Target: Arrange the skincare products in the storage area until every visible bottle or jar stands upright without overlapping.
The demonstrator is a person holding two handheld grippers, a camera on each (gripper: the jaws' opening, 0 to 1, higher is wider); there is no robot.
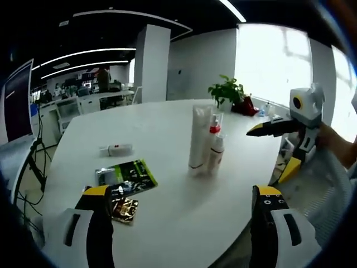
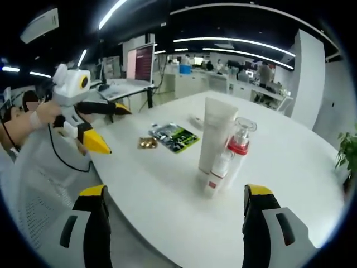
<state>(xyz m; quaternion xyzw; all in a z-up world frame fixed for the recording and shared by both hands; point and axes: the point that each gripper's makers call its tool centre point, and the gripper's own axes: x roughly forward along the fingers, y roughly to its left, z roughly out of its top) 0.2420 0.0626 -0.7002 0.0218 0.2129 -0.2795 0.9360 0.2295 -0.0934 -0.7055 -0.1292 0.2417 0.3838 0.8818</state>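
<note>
Print on the green packet [image 1: 132, 175] and gold sachet [image 1: 124, 210] is too small to read in the left gripper view. The small white bottle [image 2: 216, 173] partly hides the foot of the tall white tube [image 2: 215, 133] in the right gripper view. Labels on the red-collared pump bottle [image 2: 237, 146] are unreadable. The potted plant [image 2: 348, 153] is cut off at the edge.

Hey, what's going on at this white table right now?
A person holds a gripper in each hand over a round white table, and neither grips anything. The left gripper and the right gripper both have their fingers spread wide. A tall white tube, a red-collared pump bottle and a small white bottle stand upright, clustered close together. Another small bottle lies on its side, beside green sachets.
</note>
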